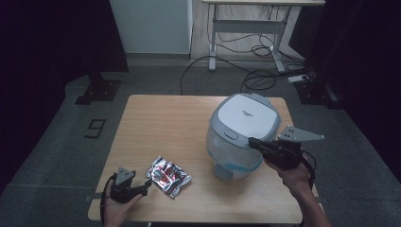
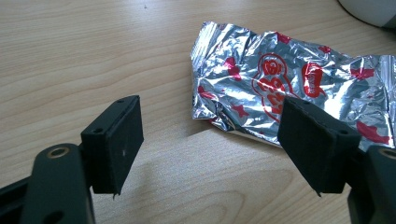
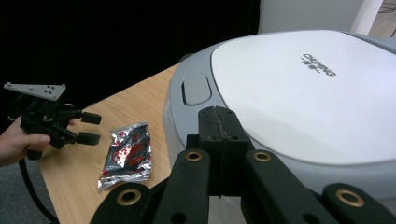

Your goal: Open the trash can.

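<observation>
Two tools work one wooden surface (image 1: 156,118): the left tool (image 2: 210,144), jaws spread and empty, has the foil packet (image 2: 285,84) lying crosswise just ahead of it, while the right tool (image 3: 218,122), clenched on nothing, hovers over the near rim of the closed white cooker (image 3: 322,93); grey floor and cables lie beyond

One foil packet (image 1: 168,176); one rice cooker (image 1: 242,135)

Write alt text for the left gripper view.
The left gripper, jaws open, hovers over a wooden table, aimed at a crinkled silver foil packet with red print lying flat just ahead of it.
</observation>
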The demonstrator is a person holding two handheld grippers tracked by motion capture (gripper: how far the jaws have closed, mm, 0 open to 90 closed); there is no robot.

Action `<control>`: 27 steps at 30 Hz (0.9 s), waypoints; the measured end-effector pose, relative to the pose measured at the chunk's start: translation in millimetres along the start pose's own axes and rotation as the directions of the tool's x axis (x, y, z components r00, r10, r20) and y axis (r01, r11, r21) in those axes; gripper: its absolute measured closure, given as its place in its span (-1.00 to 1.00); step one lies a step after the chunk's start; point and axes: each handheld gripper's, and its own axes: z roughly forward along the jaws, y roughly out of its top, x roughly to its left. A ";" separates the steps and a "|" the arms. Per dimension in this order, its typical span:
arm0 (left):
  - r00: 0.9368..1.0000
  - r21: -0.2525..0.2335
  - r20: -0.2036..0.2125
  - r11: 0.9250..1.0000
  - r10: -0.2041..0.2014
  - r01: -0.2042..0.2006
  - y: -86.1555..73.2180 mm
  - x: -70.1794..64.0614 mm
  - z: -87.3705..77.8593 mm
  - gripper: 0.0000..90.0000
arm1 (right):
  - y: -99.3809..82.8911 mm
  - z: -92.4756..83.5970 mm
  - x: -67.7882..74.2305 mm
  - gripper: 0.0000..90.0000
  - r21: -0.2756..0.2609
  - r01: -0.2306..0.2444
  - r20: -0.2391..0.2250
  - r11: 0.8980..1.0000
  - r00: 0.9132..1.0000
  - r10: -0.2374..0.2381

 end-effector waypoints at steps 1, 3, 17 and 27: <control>1.000 0.000 -0.002 1.000 0.001 -0.001 0.1 0.3 -0.2 -0.50 | 1.5 2.6 0.8 0.99 0.002 0.001 -0.004 1.000 1.000 -0.001; 1.000 0.001 -0.002 1.000 0.001 -0.001 0.1 0.6 -0.2 -0.50 | 2.5 4.8 1.6 1.00 0.002 0.001 -0.010 1.000 1.000 -0.001; 1.000 -0.004 -0.001 1.000 0.002 -0.002 0.7 -0.5 -0.7 -0.49 | 14.6 17.8 8.7 0.99 0.009 0.019 -0.020 1.000 1.000 -0.019; 1.000 0.000 -0.001 1.000 0.001 -0.001 0.7 0.6 -0.6 -0.49 | 23.0 31.4 9.3 1.00 0.023 0.009 -0.027 1.000 1.000 -0.009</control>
